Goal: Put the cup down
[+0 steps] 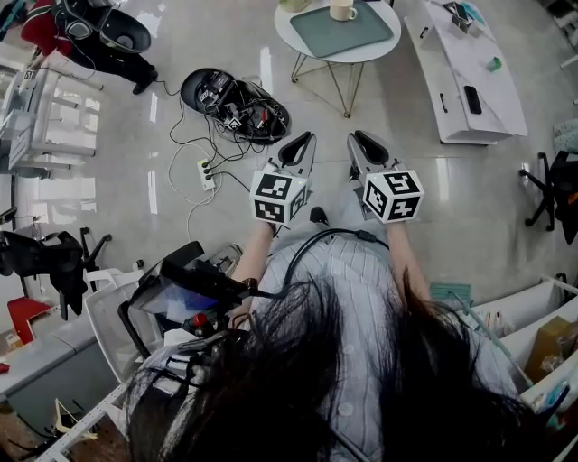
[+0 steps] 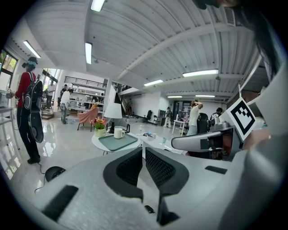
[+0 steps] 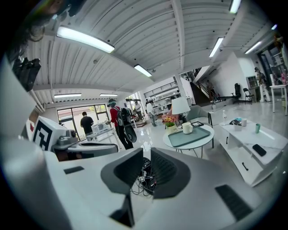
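A white cup [image 1: 342, 10] stands on a grey-green tray [image 1: 339, 34] on a round white table [image 1: 287, 38] at the far side of the floor. It also shows in the left gripper view as the cup [image 2: 119, 132] and in the right gripper view as the cup [image 3: 187, 128], well beyond both grippers. My left gripper [image 1: 305, 138] and right gripper [image 1: 358, 138] are held side by side in front of the person's body, pointing towards that table. The left gripper [image 2: 144, 152] and the right gripper [image 3: 147, 152] are each shut with nothing between the jaws.
A black case with tangled cables [image 1: 237, 101] and a power strip [image 1: 207, 173] lie on the floor ahead to the left. A long white bench [image 1: 470, 72] stands to the right of the round table. A person in red [image 2: 28, 108] stands far left. Desks and gear crowd both sides.
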A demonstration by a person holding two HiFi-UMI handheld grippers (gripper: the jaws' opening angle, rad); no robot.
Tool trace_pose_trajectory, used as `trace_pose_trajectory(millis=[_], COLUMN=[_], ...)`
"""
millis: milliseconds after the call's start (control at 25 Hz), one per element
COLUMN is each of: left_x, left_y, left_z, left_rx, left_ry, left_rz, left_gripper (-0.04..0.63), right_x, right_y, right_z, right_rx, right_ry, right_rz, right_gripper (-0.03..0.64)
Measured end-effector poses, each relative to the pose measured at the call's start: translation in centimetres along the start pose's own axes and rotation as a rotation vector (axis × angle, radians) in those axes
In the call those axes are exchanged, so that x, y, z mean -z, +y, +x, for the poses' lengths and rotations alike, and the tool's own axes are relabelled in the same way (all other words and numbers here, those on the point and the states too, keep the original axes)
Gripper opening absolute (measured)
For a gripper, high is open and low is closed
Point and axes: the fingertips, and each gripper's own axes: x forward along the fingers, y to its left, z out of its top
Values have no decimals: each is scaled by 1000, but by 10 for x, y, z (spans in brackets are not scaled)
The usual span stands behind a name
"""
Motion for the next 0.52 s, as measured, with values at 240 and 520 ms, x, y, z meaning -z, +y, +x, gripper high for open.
trace_pose_trajectory(millis=[240,520], left_x=[-2,0], left_y=[0,3], left_z=[4,13], left_rx=[2,13], left_ry=[6,20], left_rz=[4,3], left_gripper=[18,18], right_x=[-1,-4], right_y=[-3,-5], right_z=[1,10], right_rx=[0,-4], right_ry=[2,7], right_rz=[5,6], right_gripper=[71,71])
